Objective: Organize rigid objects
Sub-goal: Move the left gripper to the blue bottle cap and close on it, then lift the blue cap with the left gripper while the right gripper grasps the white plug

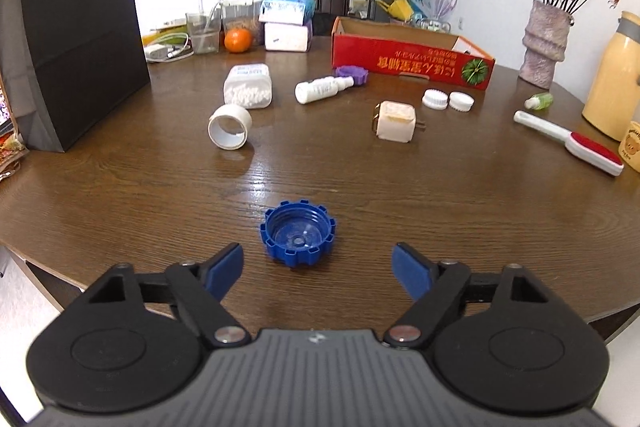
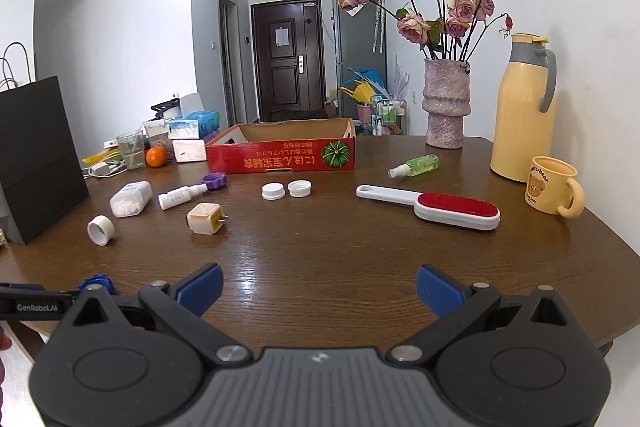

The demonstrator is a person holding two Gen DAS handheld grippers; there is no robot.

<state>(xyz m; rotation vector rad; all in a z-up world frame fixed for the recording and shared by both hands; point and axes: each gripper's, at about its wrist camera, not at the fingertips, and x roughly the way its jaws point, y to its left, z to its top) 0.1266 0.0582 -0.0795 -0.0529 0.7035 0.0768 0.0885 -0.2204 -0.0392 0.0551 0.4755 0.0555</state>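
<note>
A blue notched cap (image 1: 298,234) lies open side up on the brown table, just ahead of my left gripper (image 1: 318,269). That gripper is open, its blue pads apart on either side and not touching the cap. My right gripper (image 2: 319,289) is open over bare wood near the front edge; the blue cap (image 2: 96,283) peeks out at its left. Further back lie a white tape roll (image 1: 229,127), a white pill bottle (image 1: 248,87), a white spray bottle (image 1: 322,89), a purple cap (image 1: 352,73), a cream plug adapter (image 1: 395,121), two white caps (image 1: 448,101), a green spray bottle (image 2: 416,165) and a red lint brush (image 2: 436,206).
A red cardboard box (image 2: 280,153) stands open at the back centre. A black paper bag (image 1: 80,35) stands at the left. At the right are a vase of flowers (image 2: 446,103), a yellow thermos (image 2: 520,115) and a yellow mug (image 2: 554,191). Clutter with an orange (image 1: 238,39) sits far back.
</note>
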